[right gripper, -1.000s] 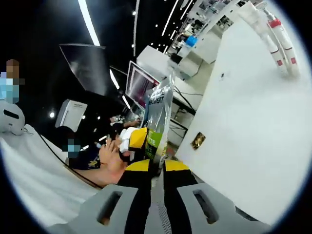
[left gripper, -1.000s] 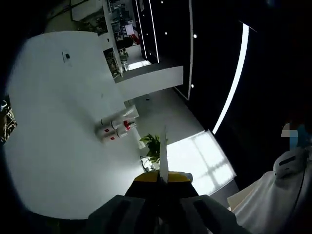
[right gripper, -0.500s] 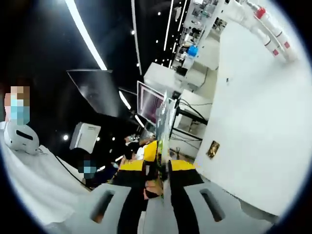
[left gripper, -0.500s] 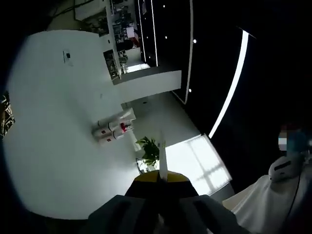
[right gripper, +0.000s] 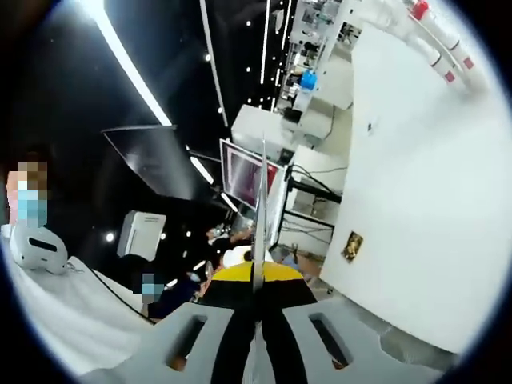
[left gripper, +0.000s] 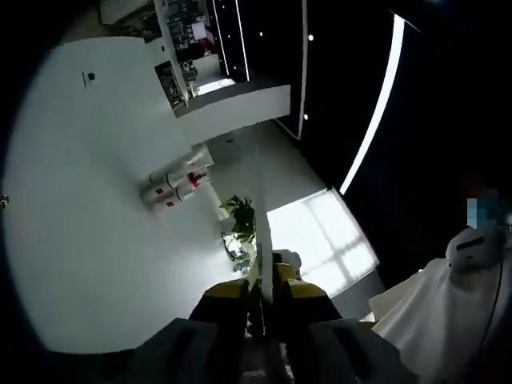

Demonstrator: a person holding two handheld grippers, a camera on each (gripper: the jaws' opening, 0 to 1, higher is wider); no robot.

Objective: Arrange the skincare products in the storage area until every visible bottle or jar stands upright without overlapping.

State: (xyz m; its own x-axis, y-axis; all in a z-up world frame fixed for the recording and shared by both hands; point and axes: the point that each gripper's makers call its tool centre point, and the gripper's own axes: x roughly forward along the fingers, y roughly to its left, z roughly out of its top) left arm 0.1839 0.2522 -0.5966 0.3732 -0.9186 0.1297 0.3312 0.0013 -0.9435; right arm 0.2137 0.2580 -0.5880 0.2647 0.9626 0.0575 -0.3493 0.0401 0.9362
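Pinching a thin flat sachet (right gripper: 259,210) edge-on, the right hand-held gripper (right gripper: 258,298) has its jaws closed; a second ago the sachet's printed face showed. Left hand-held gripper (left gripper: 261,294) likewise clamps a thin packet (left gripper: 262,258), as before. White bottles (left gripper: 171,185) with red caps lie clustered on the white table (left gripper: 80,208), unmoved.

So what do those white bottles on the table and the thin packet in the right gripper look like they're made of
The white bottles look like matte or satin plastic: opaque, evenly white, with red accents, though too small to rule out glass. They lie on the white table. The packet, seen edge-on between the right gripper's shut jaws, looks like thin flexible film, judging by its sliver-thin edge.
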